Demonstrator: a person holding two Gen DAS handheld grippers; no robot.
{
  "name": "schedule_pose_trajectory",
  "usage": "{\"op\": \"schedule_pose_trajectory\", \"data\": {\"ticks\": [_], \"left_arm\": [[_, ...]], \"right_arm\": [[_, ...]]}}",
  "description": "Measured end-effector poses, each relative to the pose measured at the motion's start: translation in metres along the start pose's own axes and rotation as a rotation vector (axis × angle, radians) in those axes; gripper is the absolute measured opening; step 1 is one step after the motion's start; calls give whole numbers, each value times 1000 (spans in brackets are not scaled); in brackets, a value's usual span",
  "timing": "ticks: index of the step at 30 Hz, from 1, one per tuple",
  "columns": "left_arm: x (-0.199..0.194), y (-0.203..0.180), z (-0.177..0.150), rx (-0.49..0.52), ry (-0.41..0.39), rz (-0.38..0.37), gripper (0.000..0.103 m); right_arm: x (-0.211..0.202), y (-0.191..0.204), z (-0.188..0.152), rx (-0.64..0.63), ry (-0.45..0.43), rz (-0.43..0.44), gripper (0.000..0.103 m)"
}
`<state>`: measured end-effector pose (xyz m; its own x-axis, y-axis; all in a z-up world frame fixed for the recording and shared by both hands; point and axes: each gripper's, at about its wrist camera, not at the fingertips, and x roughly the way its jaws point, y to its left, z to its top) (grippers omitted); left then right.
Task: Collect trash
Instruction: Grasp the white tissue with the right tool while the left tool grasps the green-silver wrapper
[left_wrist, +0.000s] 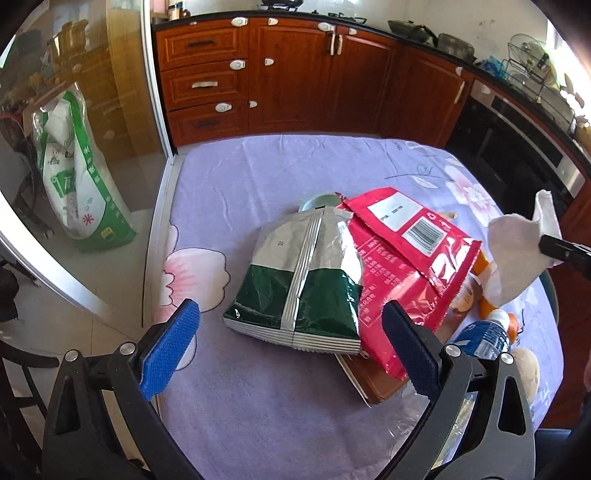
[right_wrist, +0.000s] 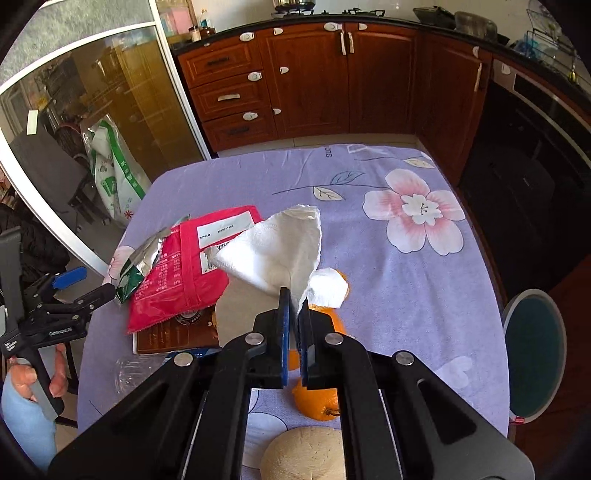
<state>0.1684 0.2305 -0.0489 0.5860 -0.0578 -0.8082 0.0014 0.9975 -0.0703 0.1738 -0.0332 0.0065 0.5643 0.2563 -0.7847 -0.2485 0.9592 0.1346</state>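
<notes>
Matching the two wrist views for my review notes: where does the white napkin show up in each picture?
Left wrist: napkin at the far right edge, held up above the table by the right tongs.
Right wrist: napkin in the centre, pinched between the right tongs, hanging over the orange.
Shared landmark: the red bag, left of the napkin in both.

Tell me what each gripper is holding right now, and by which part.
The right gripper pinches the white paper napkin by its lower corner. The left gripper is open, holding nothing.
</notes>
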Motion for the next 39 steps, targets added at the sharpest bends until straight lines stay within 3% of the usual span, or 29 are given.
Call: {"op": "schedule_pose_trajectory", "data": {"ticks": [6,16,18,19,21,22,24,26,27,35,39], "left_arm": [[26,-7,1,2,64,-56,99],[51,-2,-5,10,102,-44,99],[48,-2,-5,10,87,-51,83],[46,-2,-4,12,83,-58,80],[39,-8,-4,34,60,-24,62],[35,-10,-3,45,51,-9,57],[30,-14,-3,61,37,12,34],[23,-13,-3,58,27,31,16],[19,-12,-2,47,25,27,12],[-39,-17,8,26,-79,47,11],[-74,-37,16,58,-129,27,11]], "right_arm": [[-3,7,4,-13,-12,21,4],[-1,6,2,-17,-7,21,4],[1,5,2,-11,-3,23,4],[1,4,1,-10,-1,25,4],[2,4,0,-10,2,27,4],[3,4,0,-10,3,28,4],[2,4,-2,-9,5,30,4],[1,3,-3,-5,4,31,4],[-1,2,-3,-3,2,31,4],[-23,-11,-6,27,-31,59,4],[-42,-21,-8,42,-63,72,4]]}}
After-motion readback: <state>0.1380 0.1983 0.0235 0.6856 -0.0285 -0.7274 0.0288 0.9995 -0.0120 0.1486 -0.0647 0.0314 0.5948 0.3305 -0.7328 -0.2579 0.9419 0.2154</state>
